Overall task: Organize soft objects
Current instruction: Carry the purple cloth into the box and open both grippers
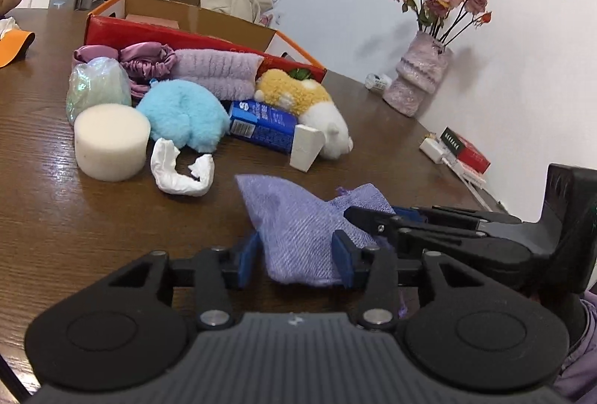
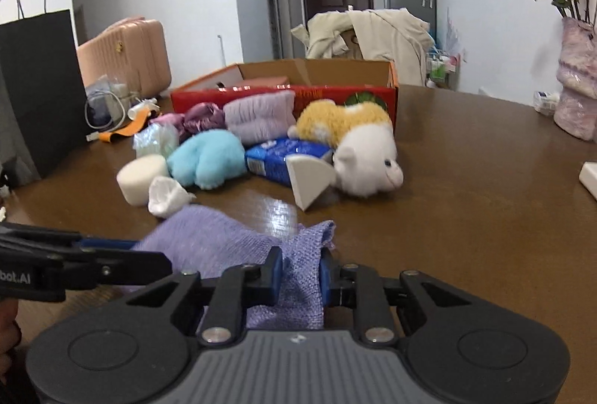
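- Lilac woven pouch [image 1: 298,228] sits between both tools: right tool [image 2: 300,275] pinches its neck; left tool [image 1: 294,254] straddles it, part-open, grip uncertain.
- Only the right view shows a black paper bag [image 2: 37,86] and a pink suitcase [image 2: 127,53].

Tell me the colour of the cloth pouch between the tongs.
Pale lilac, woven cloth pouch; the left wrist view shows it best.

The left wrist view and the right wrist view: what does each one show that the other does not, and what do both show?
Only the left wrist view shows the red packet by the wall. Only the right wrist view shows the black paper bag and pink suitcase. Both show the purple pouch between the left gripper pads and pinched by the right gripper, plus the red box and blue plush.
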`<state>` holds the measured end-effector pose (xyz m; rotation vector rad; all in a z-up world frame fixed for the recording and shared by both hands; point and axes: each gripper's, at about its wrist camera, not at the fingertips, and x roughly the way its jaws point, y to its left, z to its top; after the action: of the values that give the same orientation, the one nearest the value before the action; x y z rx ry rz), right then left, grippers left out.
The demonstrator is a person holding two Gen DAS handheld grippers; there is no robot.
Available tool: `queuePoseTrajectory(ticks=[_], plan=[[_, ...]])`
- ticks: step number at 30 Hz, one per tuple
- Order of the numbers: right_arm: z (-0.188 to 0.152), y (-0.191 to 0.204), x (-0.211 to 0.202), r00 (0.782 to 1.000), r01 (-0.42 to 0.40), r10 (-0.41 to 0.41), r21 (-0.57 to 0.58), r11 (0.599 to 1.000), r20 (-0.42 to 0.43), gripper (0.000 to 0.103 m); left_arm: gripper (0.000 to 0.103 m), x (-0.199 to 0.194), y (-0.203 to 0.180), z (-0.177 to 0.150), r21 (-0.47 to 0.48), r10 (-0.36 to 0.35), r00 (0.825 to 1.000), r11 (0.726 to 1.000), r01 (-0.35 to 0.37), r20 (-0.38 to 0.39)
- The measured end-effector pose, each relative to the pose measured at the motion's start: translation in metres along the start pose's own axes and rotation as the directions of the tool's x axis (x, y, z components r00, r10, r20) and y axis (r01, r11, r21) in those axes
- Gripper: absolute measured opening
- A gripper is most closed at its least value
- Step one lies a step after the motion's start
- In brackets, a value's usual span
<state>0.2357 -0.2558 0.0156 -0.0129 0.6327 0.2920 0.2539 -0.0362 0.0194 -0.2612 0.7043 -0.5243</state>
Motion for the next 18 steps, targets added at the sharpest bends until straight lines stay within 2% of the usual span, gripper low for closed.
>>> queuePoseTrajectory(ticks=[1,2,5,10,12,18], plan=[[-0.003,0.002,0.000,1.000,0.009,-0.009,-0.015,1.000,-0.003,0.019,0.039,0.000,0.001,-0.001,-0.003,-0.001,1.000,1.000,0.001,-0.003],[-0.005,0.003,0.000,1.000,0.013,-0.013,-0.023,1.000,-0.003,0.019,0.029,0.000,0.002,-0.001,-0.007,-0.007,1.000,1.000,0.007,-0.005],[-0.008,0.003,-0.001,1.000,0.016,-0.017,-0.030,0.999,-0.002,0.019,0.015,-0.001,0.001,-0.001,0.005,-0.020,1.000,1.000,0.020,0.004],[-0.008,0.006,0.000,1.000,0.030,-0.030,-0.042,0.999,0.004,0.019,0.011,-0.002,-0.002,-0.001,0.033,-0.021,1.000,0.999,0.021,-0.008],[-0.006,0.005,-0.002,1.000,0.025,-0.024,-0.035,0.999,0.017,0.013,0.011,-0.003,-0.004,0.001,0.047,-0.026,1.000,0.999,0.026,-0.004],[0.025,-0.003,-0.016,0.994,-0.032,0.032,-0.003,0.999,0.105,0.010,0.010,-0.016,-0.008,0.025,0.080,-0.073,0.995,0.995,0.068,0.070]])
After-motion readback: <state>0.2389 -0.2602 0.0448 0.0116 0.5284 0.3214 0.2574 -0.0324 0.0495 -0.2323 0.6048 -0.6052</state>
